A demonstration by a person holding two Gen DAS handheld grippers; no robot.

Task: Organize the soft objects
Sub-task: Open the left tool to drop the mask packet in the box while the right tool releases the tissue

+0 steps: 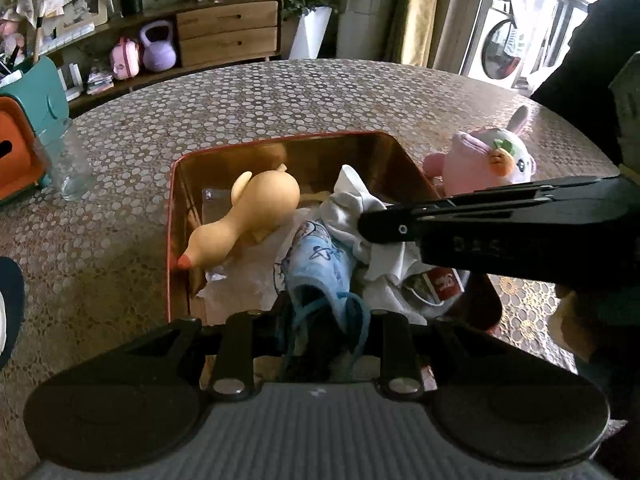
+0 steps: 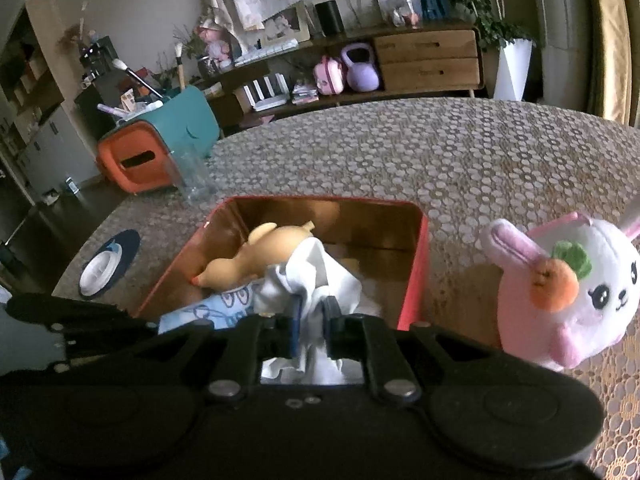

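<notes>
A red tin box stands on the table. Inside lie a yellow rubber duck, a blue patterned cloth and a white cloth. My left gripper is shut on the blue cloth at the box's near edge. My right gripper is shut on the white cloth over the box; its finger shows from the right in the left wrist view. A pink-and-white plush bunny sits on the table right of the box.
A clear glass and a teal-and-orange organiser stand at the table's left. A dark coaster with a white lid lies near the left edge. A sideboard stands behind the table.
</notes>
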